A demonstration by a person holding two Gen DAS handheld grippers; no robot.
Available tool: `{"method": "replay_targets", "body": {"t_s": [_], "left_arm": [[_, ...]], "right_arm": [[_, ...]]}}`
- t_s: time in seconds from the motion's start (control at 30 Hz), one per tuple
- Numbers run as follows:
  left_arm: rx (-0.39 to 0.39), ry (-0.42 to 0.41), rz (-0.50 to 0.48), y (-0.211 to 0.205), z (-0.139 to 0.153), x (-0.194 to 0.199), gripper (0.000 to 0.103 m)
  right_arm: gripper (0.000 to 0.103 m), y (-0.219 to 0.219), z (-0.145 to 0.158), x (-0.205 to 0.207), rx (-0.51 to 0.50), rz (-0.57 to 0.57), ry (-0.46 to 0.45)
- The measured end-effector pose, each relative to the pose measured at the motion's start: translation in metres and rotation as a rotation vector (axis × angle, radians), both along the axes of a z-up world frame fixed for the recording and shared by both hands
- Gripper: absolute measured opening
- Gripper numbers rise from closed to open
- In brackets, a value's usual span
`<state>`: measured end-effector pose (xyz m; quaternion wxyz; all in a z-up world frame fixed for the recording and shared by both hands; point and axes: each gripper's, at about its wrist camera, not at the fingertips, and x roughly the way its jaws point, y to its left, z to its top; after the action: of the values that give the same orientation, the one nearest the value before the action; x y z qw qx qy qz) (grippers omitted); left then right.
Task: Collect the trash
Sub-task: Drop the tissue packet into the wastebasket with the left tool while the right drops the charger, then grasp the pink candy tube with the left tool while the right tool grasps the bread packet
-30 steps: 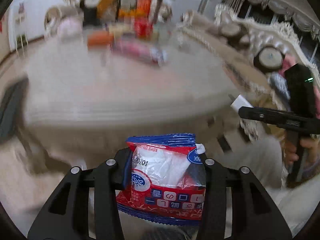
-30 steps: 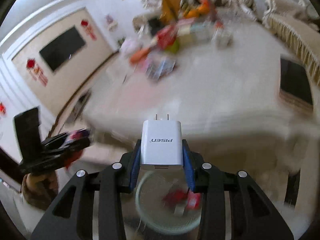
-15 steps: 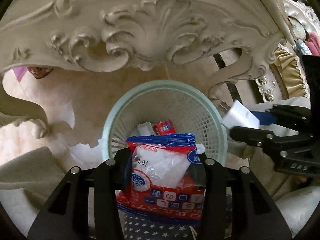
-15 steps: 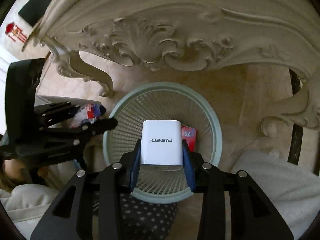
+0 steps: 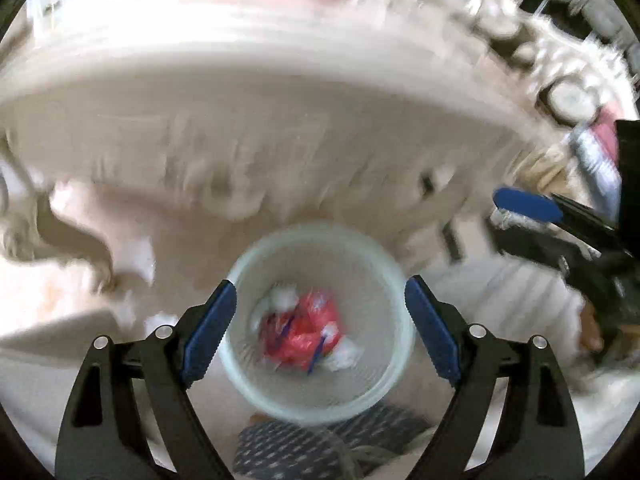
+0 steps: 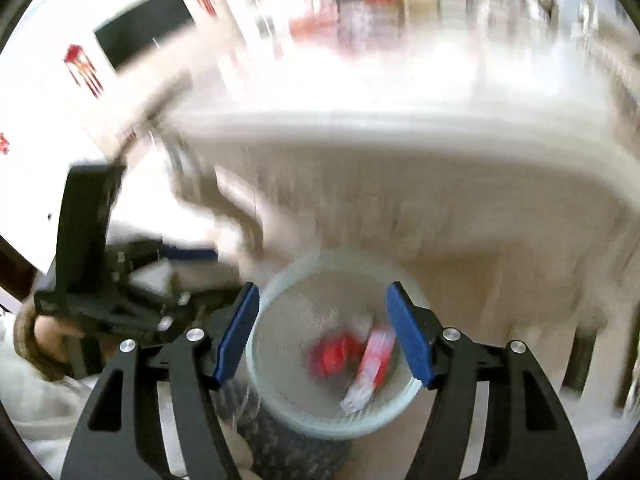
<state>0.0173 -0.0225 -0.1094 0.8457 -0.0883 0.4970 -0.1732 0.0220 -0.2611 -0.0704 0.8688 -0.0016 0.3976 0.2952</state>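
In basket (image 5: 394, 280), blurred red wrapper (image 5: 304, 330)

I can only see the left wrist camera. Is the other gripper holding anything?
Observer: No. The right gripper has just been opening its jaws, and nothing is between them.
Operator: Is it over the bin?
Observer: Yes, the bin shows below, between its fingers.
Operator: Anything else I can't see?
Observer: A dark screen, blurred, at the upper left.
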Motion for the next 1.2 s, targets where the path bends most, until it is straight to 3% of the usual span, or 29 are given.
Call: {"method": "replay_targets", "body": {"t_s": [0.1,0.13,0.17,0.2,0.3,0.37,0.47,0.53,0.6,0.73,0.8,0.83,0.87,0.9,1.03,1.2], "left_arm": [[-0.024,-0.144,0.096,-0.001,0.052,0.031,0.084],[-0.024,-0.174,0.128,0.000,0.061,0.041,0.092],[-0.123,-0.055,0.151,0.002,0.059,0.062,0.099],[-0.170,0.007,0.240,0.003,0.064,0.075,0.099],[-0.185,0.120,0.324,0.003,0.067,0.101,0.099],[-0.256,0.127,0.311,0.014,0.065,0.099,0.098],[-0.303,0.157,0.259,0.022,0.068,0.080,0.099],[-0.367,0.164,0.232,0.023,0.079,0.060,0.098],[-0.377,0.120,0.216,0.015,0.100,0.047,0.098],[-0.216,-0.141,0.208,-0.001,0.146,0.043,0.098],[-0.010,-0.296,0.250,-0.017,0.155,0.068,0.099],[0.055,-0.318,0.275,-0.022,0.154,0.080,0.098],[0.137,-0.308,0.333,-0.029,0.146,0.104,0.099],[0.172,-0.261,0.373,-0.033,0.136,0.126,0.099],[0.192,-0.117,0.435,-0.038,0.097,0.183,0.098],[0.244,-0.085,0.559,-0.022,0.089,0.209,0.098]], "right_arm": [[0.063,-0.010,0.037,0.044,-0.008,-0.064,-0.154],[0.063,-0.009,0.044,0.059,-0.034,-0.092,-0.201],[0.063,-0.007,0.049,0.077,-0.060,-0.119,-0.231],[0.063,-0.006,0.052,0.089,-0.073,-0.142,-0.236],[0.063,-0.002,0.057,0.122,-0.053,-0.175,-0.195],[0.063,0.002,0.059,0.126,-0.022,-0.169,-0.186],[0.063,0.000,0.064,0.123,-0.007,-0.145,-0.206],[0.063,0.001,0.065,0.122,-0.013,-0.134,-0.220],[0.063,-0.002,0.068,0.123,-0.021,-0.129,-0.228],[0.063,0.001,0.067,0.140,-0.059,-0.144,-0.243],[0.063,0.004,0.066,0.153,-0.051,-0.138,-0.231],[0.063,0.006,0.065,0.160,-0.049,-0.134,-0.221],[0.063,0.008,0.064,0.167,-0.055,-0.136,-0.208],[0.063,0.009,0.063,0.172,-0.059,-0.141,-0.200],[0.062,0.012,0.062,0.191,-0.108,-0.185,-0.174],[0.062,0.012,0.060,0.210,-0.133,-0.169,-0.178]]}}
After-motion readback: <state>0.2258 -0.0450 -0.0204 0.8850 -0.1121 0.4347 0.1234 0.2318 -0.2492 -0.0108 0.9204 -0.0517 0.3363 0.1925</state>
